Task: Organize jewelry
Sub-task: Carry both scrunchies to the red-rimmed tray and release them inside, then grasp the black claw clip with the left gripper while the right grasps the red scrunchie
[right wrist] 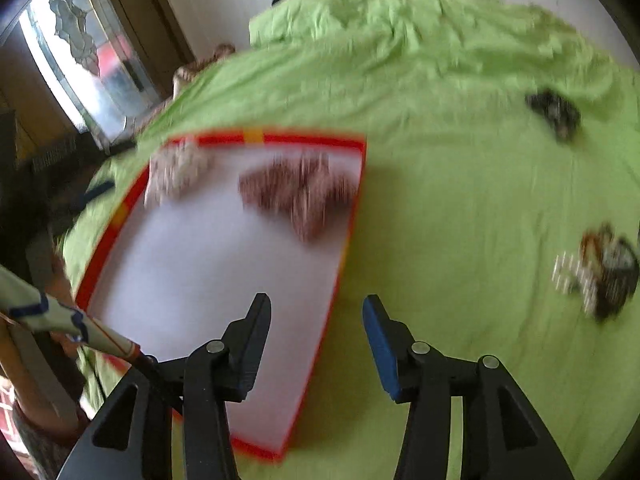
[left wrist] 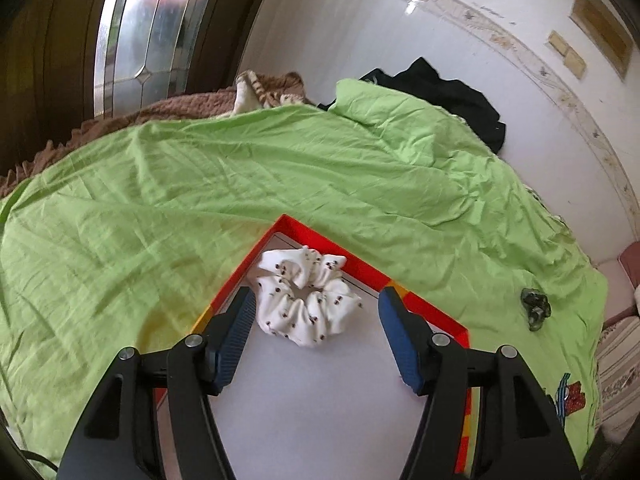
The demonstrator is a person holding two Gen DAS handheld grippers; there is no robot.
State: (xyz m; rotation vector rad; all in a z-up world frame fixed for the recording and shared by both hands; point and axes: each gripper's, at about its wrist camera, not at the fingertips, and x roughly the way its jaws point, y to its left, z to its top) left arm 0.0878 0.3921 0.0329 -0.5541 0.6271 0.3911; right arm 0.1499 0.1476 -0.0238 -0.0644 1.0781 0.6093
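Observation:
A red-rimmed tray (left wrist: 352, 268) with a white floor lies on a green sheet (left wrist: 160, 200). A white dotted scrunchie (left wrist: 306, 298) lies in its far corner. My left gripper (left wrist: 316, 300) is open and empty, its fingers on either side of that scrunchie, just above it. The right wrist view is blurred: the tray (right wrist: 304, 139) holds the white scrunchie (right wrist: 176, 172) and a dark red scrunchie (right wrist: 304, 192). My right gripper (right wrist: 316, 308) is open and empty over the tray's right rim. A dark green scrunchie (right wrist: 554, 112) and a brown-black scrunchie (right wrist: 604, 272) lie on the sheet to the right.
The dark green scrunchie (left wrist: 535, 307) also shows in the left wrist view, right of the tray. A black garment (left wrist: 452, 96) lies at the bed's far edge by the white wall. A brown blanket (left wrist: 172, 108) and a glass door (left wrist: 148, 36) are at the far left.

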